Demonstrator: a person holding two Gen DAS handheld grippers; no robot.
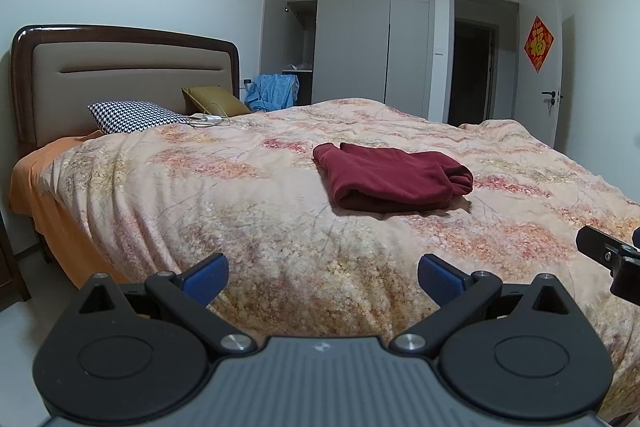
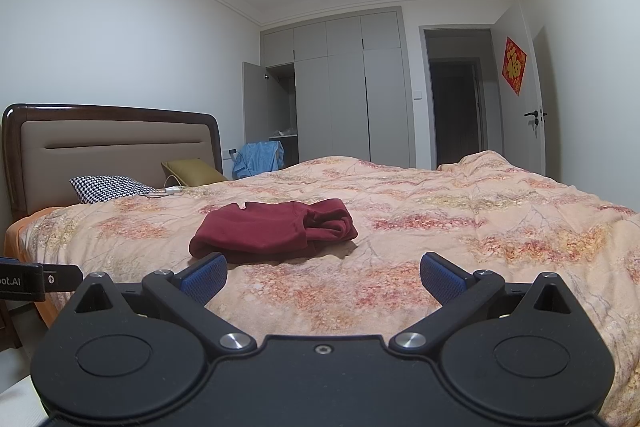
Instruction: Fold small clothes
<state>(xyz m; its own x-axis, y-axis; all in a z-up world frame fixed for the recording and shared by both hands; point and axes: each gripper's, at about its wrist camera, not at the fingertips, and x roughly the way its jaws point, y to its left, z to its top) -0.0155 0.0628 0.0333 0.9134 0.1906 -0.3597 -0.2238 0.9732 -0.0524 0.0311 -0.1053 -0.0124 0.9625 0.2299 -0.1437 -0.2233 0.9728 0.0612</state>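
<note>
Left gripper level over the near bed edge, jaws spread wide, holding nothing; right gripper same pose, also spread and empty. Folded maroon garment lies on the floral duvet, at 1 o'clock from left gripper, 11 o'clock from right, apart from both.

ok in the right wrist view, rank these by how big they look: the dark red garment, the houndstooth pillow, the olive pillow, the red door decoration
1. dark red garment, clearly largest, though it lies nearest the camera
2. houndstooth pillow
3. olive pillow, partly hidden behind the quilt
4. red door decoration, smallest, but farthest away
</note>
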